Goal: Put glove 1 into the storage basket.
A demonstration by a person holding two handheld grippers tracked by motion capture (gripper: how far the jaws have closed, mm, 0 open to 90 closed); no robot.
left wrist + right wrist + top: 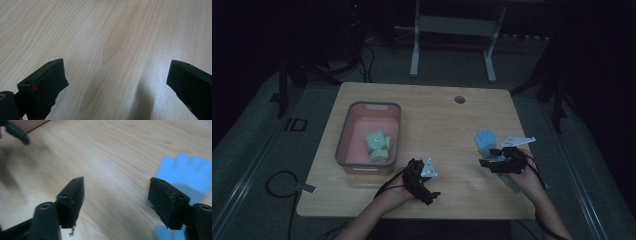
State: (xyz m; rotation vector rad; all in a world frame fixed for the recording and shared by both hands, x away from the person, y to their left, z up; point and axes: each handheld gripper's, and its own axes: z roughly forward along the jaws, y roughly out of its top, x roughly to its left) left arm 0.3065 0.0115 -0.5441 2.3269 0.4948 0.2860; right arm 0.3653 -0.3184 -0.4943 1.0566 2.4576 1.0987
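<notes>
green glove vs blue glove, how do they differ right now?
The green glove lies inside the pink bin; the blue glove lies on the bare table. The green one sits away from both hand-held grippers; the blue one is beside the open right hand-held gripper, partly behind one jaw in the right gripper view. Neither is gripped.

High view: the room beyond the table is too dark to read; a pale frame at the back is cut by the top edge. A yellow-green item in the bin is too small to identify. The right claw covers the near part of a blue glove.

Right gripper view: the glove is blurred, part hidden behind one jaw. A dark shape at top left is blurred and cropped.

Left gripper view: both jaws are cut by the bottom edge.
</notes>
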